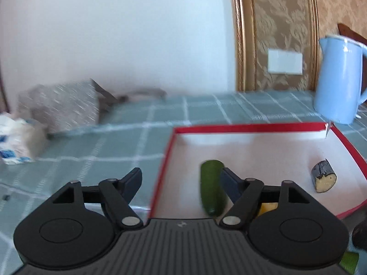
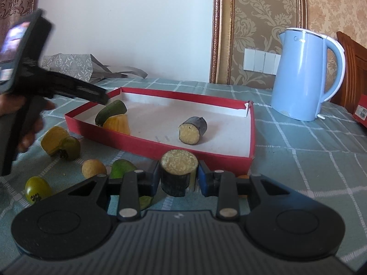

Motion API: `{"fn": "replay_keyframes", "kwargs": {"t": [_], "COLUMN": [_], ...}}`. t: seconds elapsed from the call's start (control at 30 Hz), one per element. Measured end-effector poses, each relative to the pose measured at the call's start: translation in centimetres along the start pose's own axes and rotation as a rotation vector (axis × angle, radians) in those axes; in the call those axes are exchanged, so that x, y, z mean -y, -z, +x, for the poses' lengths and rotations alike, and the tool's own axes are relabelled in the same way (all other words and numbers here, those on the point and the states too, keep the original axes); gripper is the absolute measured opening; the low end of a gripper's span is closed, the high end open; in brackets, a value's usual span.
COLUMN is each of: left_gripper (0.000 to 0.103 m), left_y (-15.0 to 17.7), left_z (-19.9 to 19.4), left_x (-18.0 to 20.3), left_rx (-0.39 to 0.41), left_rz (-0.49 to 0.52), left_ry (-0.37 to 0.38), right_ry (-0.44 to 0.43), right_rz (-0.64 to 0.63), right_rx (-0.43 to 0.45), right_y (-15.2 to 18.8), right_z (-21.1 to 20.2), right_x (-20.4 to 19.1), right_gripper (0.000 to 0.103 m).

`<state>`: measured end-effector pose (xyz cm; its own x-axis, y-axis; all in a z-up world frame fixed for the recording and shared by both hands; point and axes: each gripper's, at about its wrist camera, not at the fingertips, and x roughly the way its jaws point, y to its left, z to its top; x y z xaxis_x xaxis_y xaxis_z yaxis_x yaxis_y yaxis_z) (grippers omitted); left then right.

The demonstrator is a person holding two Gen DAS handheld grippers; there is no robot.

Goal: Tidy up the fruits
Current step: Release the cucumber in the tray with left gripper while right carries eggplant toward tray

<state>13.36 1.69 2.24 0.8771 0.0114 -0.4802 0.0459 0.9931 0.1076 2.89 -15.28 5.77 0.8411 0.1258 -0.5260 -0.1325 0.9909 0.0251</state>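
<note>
Fruits lie partly inside a shallow red cardboard tray (image 2: 142, 141) with a white floor and one torn far corner, partly on the green checked tablecloth (image 2: 298, 160) that covers the surface. Inside the tray, a smooth, dark green cucumber (image 1: 212, 188) lies near the left wall, a ridged yellow piece (image 2: 117, 123) leans against it, and a short cylinder of dark-skinned sugarcane (image 2: 192, 130) with a grainy pale yellow cut face rests toward the middle, well apart from the other two.

On the cloth in front of the tray's near wall sit several small round fruits: a yellow piece touching a green one (image 2: 70, 147), a matte yellow ball (image 2: 93, 168), a lime-green fruit (image 2: 121, 168), and a glossy green one (image 2: 36, 189) nearest the camera.

Over the tray's left corner, the left gripper (image 1: 181, 180) has its fingers wide apart, clamping nothing; the cucumber lies between them, just beside the right finger (image 1: 229, 184). Its view is blurred. The right gripper (image 2: 177, 177) has its blue-padded fingers clamped on a second sugarcane chunk (image 2: 177, 175), held upright with its rough cut face up, just short of the tray's near wall.

A smooth pale blue electric kettle (image 2: 305, 75) stands beyond the tray's right corner. A patterned grey bag (image 2: 75, 66) slumps at the back left.
</note>
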Motion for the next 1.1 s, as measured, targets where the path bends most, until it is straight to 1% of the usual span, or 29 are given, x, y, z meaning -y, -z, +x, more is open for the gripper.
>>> {"fn": "replay_keyframes", "kwargs": {"t": [0.07,0.17,0.3,0.4,0.5,0.6,0.67,0.73,0.87,0.93,1.0,1.1], "left_gripper": [0.08,0.08,0.083,0.083,0.083,0.083,0.083,0.083,0.083,0.083,0.083,0.083], "left_y": [0.7,2.3,5.6,7.5,8.5,8.5,8.5,8.7,8.8,8.9,9.0,9.1], "left_z": [-1.8,-5.1,-8.7,-9.7,-9.8,-9.7,-9.9,-10.2,-10.0,-9.9,-9.8,-9.3], "left_x": [-0.7,-2.4,-4.7,-5.9,-7.1,-6.7,-6.5,-6.1,-5.2,-4.9,-4.8,-4.6], "left_rx": [0.022,0.076,0.115,0.086,0.065,0.06,0.07,0.078,0.055,0.045,0.042,0.015], "left_rz": [-0.008,-0.06,-0.158,-0.184,-0.244,-0.201,-0.189,-0.162,-0.128,-0.11,-0.104,-0.092], "left_ry": [0.007,0.009,0.026,0.027,0.061,0.031,0.055,0.06,0.082,0.082,0.085,0.084], "right_ry": [0.0,0.005,0.008,0.015,0.024,0.036,0.034,0.034,0.012,0.015,0.002,-0.017], "right_rz": [0.002,0.001,0.001,-0.005,-0.011,-0.011,-0.01,-0.01,-0.022,-0.045,-0.032,-0.04], "right_rx": [-0.001,0.005,0.006,0.002,-0.006,0.006,0.018,0.03,0.042,0.032,0.019,-0.034], "right_y": [0.1,0.1,0.1,0.2,0.2,0.1,-0.4,-1.2,-3.9,-5.1,-5.9,-6.2], "right_z": [0.0,-0.2,-0.2,0.0,0.2,0.0,-0.1,0.0,1.5,2.9,4.4,6.9], "right_x": [0.0,-0.1,-0.1,-0.2,-0.3,-0.3,-0.4,-0.5,-1.0,-1.5,-1.8,-2.5], "right_gripper": [0.032,0.032,0.032,0.032,0.032,0.032,0.032,0.032,0.032,0.032,0.032,0.032]}}
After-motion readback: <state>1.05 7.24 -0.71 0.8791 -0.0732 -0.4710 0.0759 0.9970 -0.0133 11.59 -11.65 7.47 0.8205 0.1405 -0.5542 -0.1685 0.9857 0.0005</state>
